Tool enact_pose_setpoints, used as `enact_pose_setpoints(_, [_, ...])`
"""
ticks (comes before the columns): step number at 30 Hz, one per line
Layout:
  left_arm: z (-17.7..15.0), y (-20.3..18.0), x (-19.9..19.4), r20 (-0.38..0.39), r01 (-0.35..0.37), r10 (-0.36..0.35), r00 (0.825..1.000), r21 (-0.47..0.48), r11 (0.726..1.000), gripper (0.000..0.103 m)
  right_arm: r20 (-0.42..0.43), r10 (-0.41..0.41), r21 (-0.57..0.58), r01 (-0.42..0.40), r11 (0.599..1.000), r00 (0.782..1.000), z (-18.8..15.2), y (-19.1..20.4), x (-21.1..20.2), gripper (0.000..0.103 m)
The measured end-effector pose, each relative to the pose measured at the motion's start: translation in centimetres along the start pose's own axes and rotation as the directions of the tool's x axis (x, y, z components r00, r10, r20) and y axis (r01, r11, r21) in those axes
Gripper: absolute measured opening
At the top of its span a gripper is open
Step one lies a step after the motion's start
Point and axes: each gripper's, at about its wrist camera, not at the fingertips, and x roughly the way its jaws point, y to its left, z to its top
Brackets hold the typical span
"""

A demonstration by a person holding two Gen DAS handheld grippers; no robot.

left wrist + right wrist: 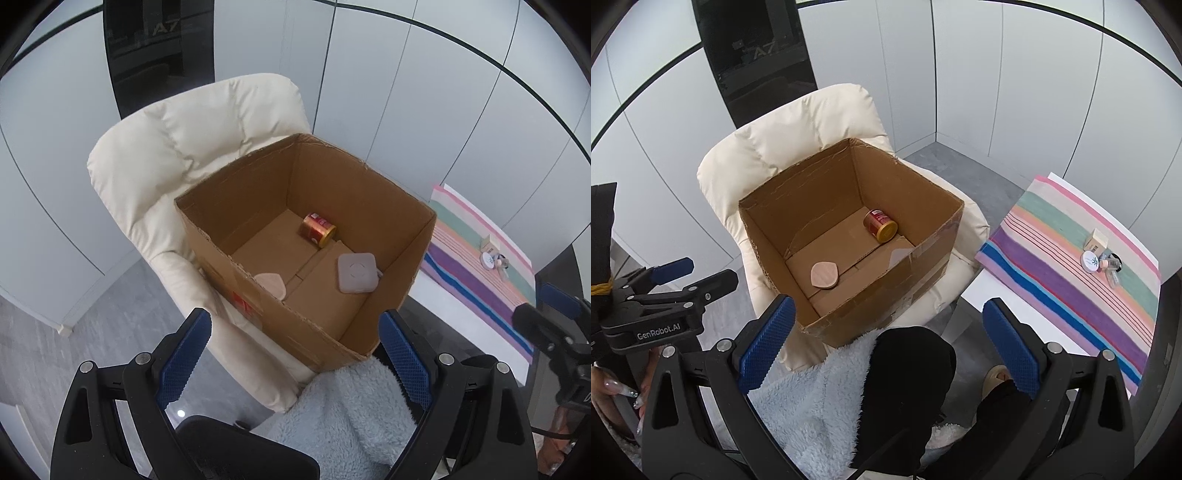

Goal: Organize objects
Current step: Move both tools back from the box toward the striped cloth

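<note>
An open cardboard box sits on a cream armchair. Inside lie a red and gold can on its side, a grey square pad and a pink flat piece. In the right wrist view the box shows the can and the pink piece; the grey pad is hidden by the box wall. My left gripper is open and empty, above the box's near corner. My right gripper is open and empty, in front of the box.
A white table with a striped cloth stands to the right, holding a small carton, a white round lid and small bottles. A blue fleece sleeve and dark trouser leg are below. Grey wall panels are behind.
</note>
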Motion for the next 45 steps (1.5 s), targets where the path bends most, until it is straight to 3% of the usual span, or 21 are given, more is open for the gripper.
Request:
enact_pose_setpoints(6, [0.2, -0.8, -0.2, 0.027, 0.008, -0.009, 1.000, 0.019, 1.000, 0.093, 0.013, -0.009, 0.054, 0.008, 0.999, 1.000, -0.3, -1.4, -0.4, 0.103])
enact_pose_setpoints(11, [0.7, -2.2, 0.5, 0.005, 0.049, -0.049, 0.999, 0.033, 0.998, 0.093, 0.029, -0.043, 0.109, 0.039, 0.993, 0.999, -0.7, -3.1, -1.2, 0.103])
enact_pose_setpoints(22, [0.9, -10.5, 1.5, -0.025, 0.146, -0.144, 0.989, 0.199, 0.969, 0.093, 0.033, -0.149, 0.246, 0.137, 0.960, 0.988, -3.6, -9.3, -3.9, 0.103])
enact_pose_setpoints(31, [-0.4, -17.8, 2.6, -0.092, 0.250, -0.232, 0.968, 0.307, 0.918, 0.093, 0.030, -0.239, 0.397, 0.208, 0.894, 0.971, -7.6, -15.8, -7.0, 0.103])
enact_pose_setpoints(36, [-1.9, -21.6, 3.6, -0.135, 0.260, -0.224, 0.965, 0.392, 0.883, 0.093, 0.022, -0.274, 0.481, 0.230, 0.846, 0.962, -9.9, -19.3, -8.2, 0.103])
enact_pose_setpoints(45, [-1.2, -25.6, 3.5, -0.085, 0.242, -0.228, 0.970, 0.452, 0.859, 0.093, -0.005, -0.334, 0.567, 0.277, 0.775, 0.943, -13.2, -23.8, -9.9, 0.103])
